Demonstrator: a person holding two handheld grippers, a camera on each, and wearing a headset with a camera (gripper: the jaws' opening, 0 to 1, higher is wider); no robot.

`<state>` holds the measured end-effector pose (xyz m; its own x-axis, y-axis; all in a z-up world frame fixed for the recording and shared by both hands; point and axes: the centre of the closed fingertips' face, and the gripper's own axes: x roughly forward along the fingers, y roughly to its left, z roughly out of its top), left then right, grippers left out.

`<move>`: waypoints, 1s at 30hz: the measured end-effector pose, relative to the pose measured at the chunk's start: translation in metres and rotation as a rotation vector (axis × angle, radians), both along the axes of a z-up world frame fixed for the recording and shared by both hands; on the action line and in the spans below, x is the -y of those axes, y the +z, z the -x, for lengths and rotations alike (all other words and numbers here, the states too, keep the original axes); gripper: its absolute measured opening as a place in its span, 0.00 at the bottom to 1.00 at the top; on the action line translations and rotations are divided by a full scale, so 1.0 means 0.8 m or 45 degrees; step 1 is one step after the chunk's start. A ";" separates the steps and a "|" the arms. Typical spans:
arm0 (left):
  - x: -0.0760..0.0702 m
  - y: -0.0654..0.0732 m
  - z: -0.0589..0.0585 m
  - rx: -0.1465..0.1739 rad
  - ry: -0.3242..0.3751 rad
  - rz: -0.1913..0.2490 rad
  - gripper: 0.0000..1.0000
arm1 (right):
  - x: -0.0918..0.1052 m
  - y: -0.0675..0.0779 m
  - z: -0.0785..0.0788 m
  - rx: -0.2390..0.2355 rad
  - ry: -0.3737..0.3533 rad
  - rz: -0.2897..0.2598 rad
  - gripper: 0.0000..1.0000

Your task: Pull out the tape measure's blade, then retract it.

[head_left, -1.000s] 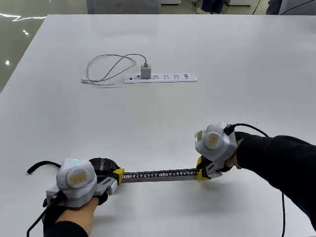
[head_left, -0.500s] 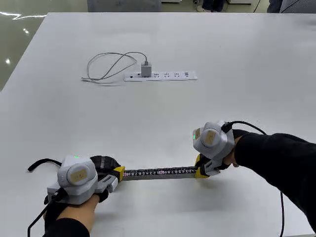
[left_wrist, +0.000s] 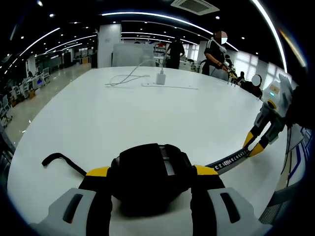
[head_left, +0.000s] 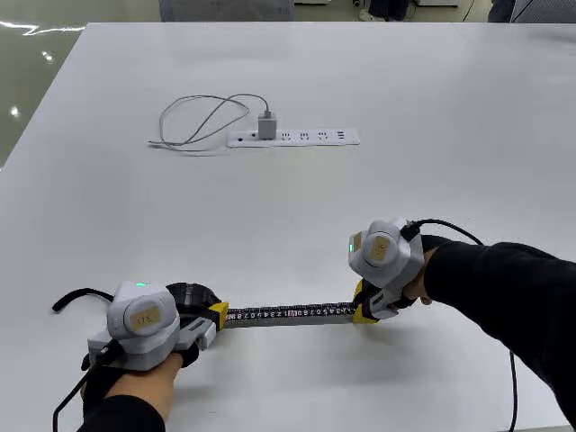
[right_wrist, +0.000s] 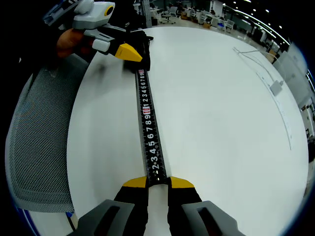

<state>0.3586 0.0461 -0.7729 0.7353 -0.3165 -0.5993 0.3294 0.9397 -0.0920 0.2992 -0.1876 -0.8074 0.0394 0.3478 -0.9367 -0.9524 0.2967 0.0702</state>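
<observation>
A black tape measure case point(head_left: 191, 297) lies on the white table point(head_left: 297, 225) at the near left, and my left gripper point(head_left: 205, 322) is shut on it. In the left gripper view the case point(left_wrist: 150, 174) sits between the yellow-tipped fingers point(left_wrist: 98, 172), with its black wrist strap point(left_wrist: 61, 160) trailing left. The blade point(head_left: 288, 313) runs flat to the right. My right gripper point(head_left: 364, 313) is shut on the blade's end. The right gripper view looks along the numbered blade point(right_wrist: 147, 118) from the right gripper point(right_wrist: 157, 183) to the case point(right_wrist: 140, 44) and the left gripper point(right_wrist: 120, 49).
A white power strip point(head_left: 292, 138) with a plugged charger point(head_left: 266, 126) and a looped grey cable point(head_left: 202, 117) lies mid-table, well beyond the tape. The table's near edge is close below both hands. A mesh chair point(right_wrist: 39, 137) stands beside the table.
My right gripper has drifted slightly left toward the case, so the drawn-out length of blade is a little shorter. The left gripper and case have stayed put.
</observation>
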 end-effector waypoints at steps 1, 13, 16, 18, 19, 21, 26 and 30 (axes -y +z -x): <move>0.000 0.000 0.000 -0.001 0.000 0.000 0.60 | 0.000 0.000 0.000 -0.001 -0.001 0.000 0.11; 0.000 -0.001 0.000 0.002 0.000 -0.004 0.60 | -0.006 0.000 -0.001 0.010 0.006 0.009 0.11; 0.000 -0.001 0.000 0.000 -0.002 -0.004 0.60 | -0.007 0.000 -0.002 0.008 0.009 0.010 0.10; 0.000 -0.001 0.000 0.003 -0.001 -0.006 0.60 | -0.008 0.000 -0.003 0.008 0.002 0.012 0.10; 0.000 -0.001 0.000 0.004 0.000 -0.007 0.60 | -0.009 0.000 -0.003 0.008 0.000 0.016 0.10; 0.000 -0.002 0.000 0.004 -0.001 -0.007 0.60 | -0.009 0.000 -0.002 0.010 0.003 0.019 0.10; 0.000 -0.002 0.000 -0.004 -0.004 -0.007 0.60 | -0.010 0.001 -0.002 0.014 -0.016 0.017 0.10; 0.000 -0.002 0.001 -0.005 -0.009 -0.009 0.60 | -0.012 0.000 -0.002 0.019 -0.031 0.023 0.10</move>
